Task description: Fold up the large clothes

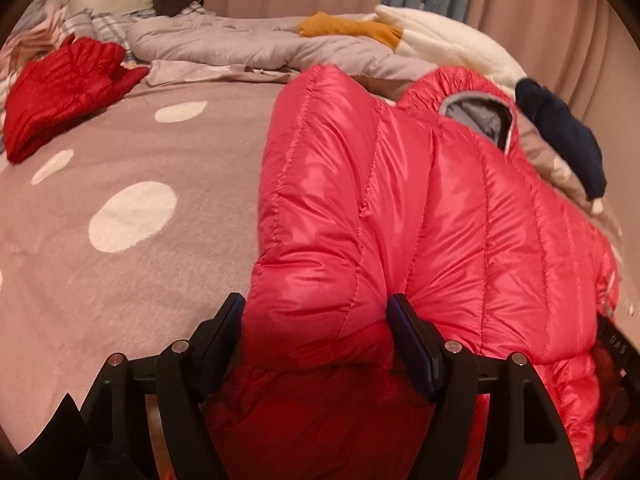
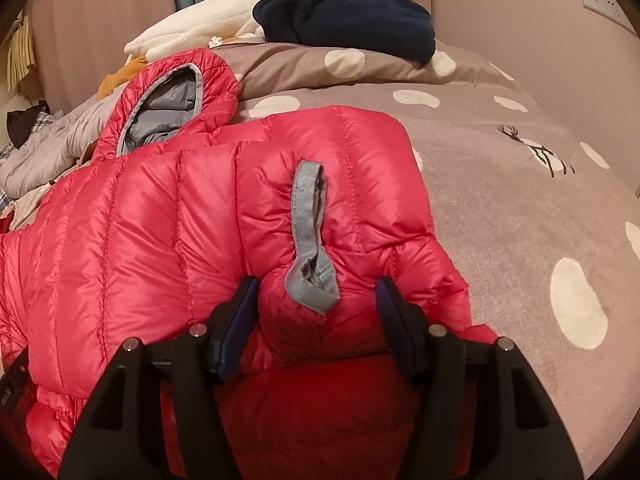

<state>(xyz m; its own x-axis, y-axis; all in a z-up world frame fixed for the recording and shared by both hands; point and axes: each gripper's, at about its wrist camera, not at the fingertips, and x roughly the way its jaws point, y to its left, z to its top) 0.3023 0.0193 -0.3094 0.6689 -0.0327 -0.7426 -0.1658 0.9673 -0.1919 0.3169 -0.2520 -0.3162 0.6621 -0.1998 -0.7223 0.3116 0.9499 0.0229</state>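
Note:
A shiny pink-red hooded down jacket (image 1: 420, 208) lies on the dotted bed cover, its grey-lined hood (image 1: 476, 120) at the far end. My left gripper (image 1: 316, 312) has its fingers on either side of a thick fold of the jacket's left side. In the right wrist view the jacket (image 2: 160, 232) fills the left and middle, with its hood (image 2: 168, 116) at the back. My right gripper (image 2: 318, 300) has its fingers around a bulge of the jacket with a grey-trimmed pocket opening (image 2: 310, 236). Both grippers squeeze jacket fabric between their pads.
A folded red down garment (image 1: 60, 92) lies at the far left. A grey quilt (image 1: 248, 40), mustard cloth (image 1: 352, 28), white blanket (image 1: 452, 44) and navy garment (image 2: 348, 24) lie at the back. The brown dotted cover (image 1: 120, 184) spreads left; (image 2: 520, 208) right.

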